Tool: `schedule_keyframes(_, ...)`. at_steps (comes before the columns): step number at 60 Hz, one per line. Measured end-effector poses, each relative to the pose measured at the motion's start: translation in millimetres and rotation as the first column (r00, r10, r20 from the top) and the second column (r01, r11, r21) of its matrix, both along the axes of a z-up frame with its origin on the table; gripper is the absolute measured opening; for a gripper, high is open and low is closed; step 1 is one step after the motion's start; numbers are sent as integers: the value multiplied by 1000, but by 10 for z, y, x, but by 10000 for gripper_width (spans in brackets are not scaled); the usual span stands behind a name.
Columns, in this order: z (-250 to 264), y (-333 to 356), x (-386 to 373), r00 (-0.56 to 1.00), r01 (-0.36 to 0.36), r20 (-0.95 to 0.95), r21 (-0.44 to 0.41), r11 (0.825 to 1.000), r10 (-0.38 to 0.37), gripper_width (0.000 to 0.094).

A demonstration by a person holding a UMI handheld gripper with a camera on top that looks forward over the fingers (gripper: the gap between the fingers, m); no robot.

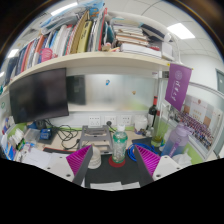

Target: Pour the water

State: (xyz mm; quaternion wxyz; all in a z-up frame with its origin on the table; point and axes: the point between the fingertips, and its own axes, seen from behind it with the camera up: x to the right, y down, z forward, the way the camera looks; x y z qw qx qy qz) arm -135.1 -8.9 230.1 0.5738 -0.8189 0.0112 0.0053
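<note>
A clear plastic bottle (119, 148) with a green cap stands upright on a red coaster (119, 164) on a dark mat (112, 175). A small clear cup (94, 158) stands just left of it, close to my left finger. My gripper (113, 159) is open and empty. Its magenta pads (83, 160) show on either side, with the bottle and cup just ahead of the fingertips, in the gap between them. Neither finger touches the bottle.
A white paper strip (115, 186) lies on the mat nearest me. A dark monitor (40, 95) stands at the back left under a shelf of books (90, 40). A wine bottle (154, 112) and a purple banner (178, 85) stand at the back right. Clutter lines the desk.
</note>
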Motion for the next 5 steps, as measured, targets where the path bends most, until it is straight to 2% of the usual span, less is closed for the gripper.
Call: schedule_keyframes(5, 43, 21, 44, 1000, 23, 1, 10, 1000, -23, 858)
